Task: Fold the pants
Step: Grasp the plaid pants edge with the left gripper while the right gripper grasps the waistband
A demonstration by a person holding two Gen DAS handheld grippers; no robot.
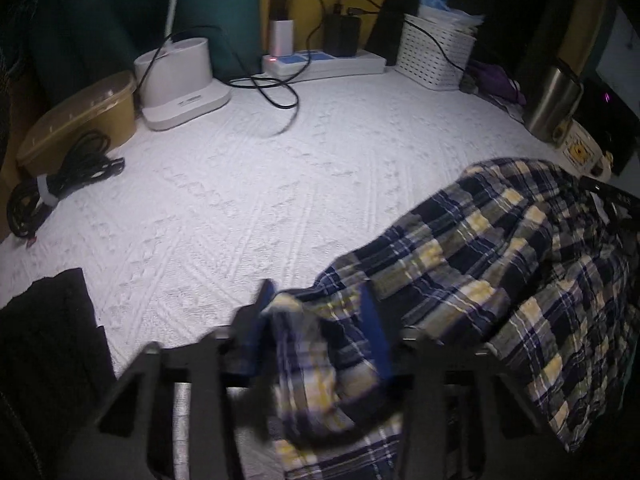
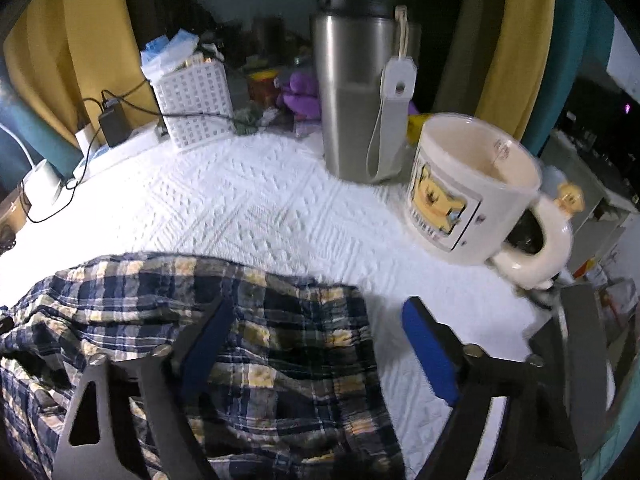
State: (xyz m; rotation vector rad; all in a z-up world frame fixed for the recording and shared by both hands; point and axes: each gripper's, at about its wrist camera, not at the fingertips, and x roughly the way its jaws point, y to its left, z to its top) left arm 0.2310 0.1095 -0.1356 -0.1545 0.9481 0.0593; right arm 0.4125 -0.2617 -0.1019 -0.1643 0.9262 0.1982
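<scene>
Plaid navy-and-yellow cotton pants lie rumpled on white textured bedcover. Left gripper clamps a bunched fabric edge. Right gripper jaws stand apart, straddling the cloth's edge.

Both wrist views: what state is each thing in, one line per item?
Plaid pants: crumpled, unfolded on the white cover.
Left gripper: jaws pinching a bunched edge of the pants.
Right gripper: jaws apart, straddling the pants' edge, not gripping.
Mug: upright, looks empty.
Steel tumbler: upright, lid on.
Power strip: indicator lit, chargers plugged in.
</scene>
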